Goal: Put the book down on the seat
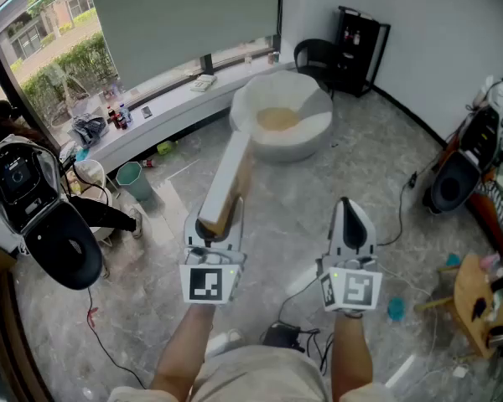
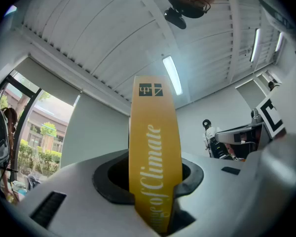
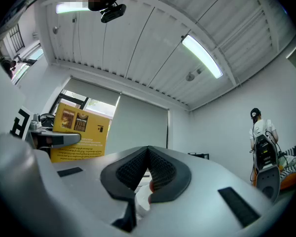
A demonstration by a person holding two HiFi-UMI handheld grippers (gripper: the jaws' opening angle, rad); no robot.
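My left gripper (image 1: 215, 218) is shut on a yellow book (image 1: 230, 177) and holds it upright, edge on, above the floor. In the left gripper view the book's yellow spine (image 2: 154, 157) with white lettering stands clamped between the two dark pads. The seat (image 1: 282, 126), a round white chair with a tan cushion, stands beyond the book's far end. My right gripper (image 1: 346, 208) hangs to the right of the book, shut with nothing in it; its ribbed pads (image 3: 160, 169) meet. In the right gripper view the book's cover (image 3: 82, 129) shows at the left.
A black chair (image 1: 316, 56) and black shelf (image 1: 361, 37) stand behind the seat. Bottles (image 1: 116, 115) line the window ledge; a green bucket (image 1: 131, 179) sits below. A black-and-white device (image 1: 25, 191) is at left, a wooden stool (image 1: 477, 298) at right. Cables (image 1: 400, 216) cross the floor.
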